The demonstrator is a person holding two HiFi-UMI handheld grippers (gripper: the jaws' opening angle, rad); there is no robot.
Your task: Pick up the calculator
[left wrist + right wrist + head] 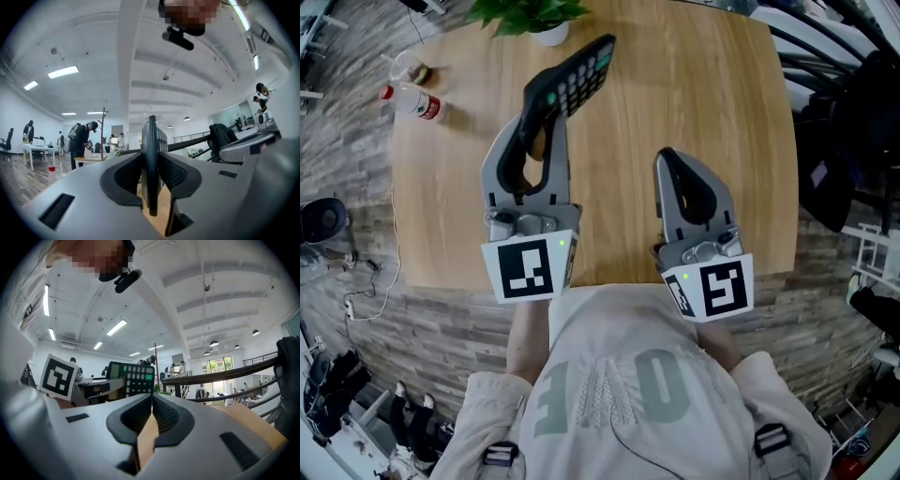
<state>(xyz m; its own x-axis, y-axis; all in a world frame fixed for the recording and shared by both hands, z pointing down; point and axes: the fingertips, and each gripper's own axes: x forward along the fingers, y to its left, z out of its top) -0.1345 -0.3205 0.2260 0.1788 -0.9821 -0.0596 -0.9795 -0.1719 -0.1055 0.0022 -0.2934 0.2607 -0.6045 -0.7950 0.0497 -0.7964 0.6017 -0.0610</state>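
Left claw [536,111] pinches the calculator [581,73] edge-on by one short end, and I judge it clear above the bench [703,94]. Right claw [667,161] is pressed together and empty. Risk as I see it: most of the body overhangs the pads, so a quick swing could pivot it or slide it out, dropping it near the potted plant [534,17] or the bottle [414,101].

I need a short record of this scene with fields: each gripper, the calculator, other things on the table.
left gripper: shut on calculator
right gripper: shut, empty
calculator: in the air above table, on edge, keys toward right gripper
table: wooden; plant at far edge, bottle lying at far left
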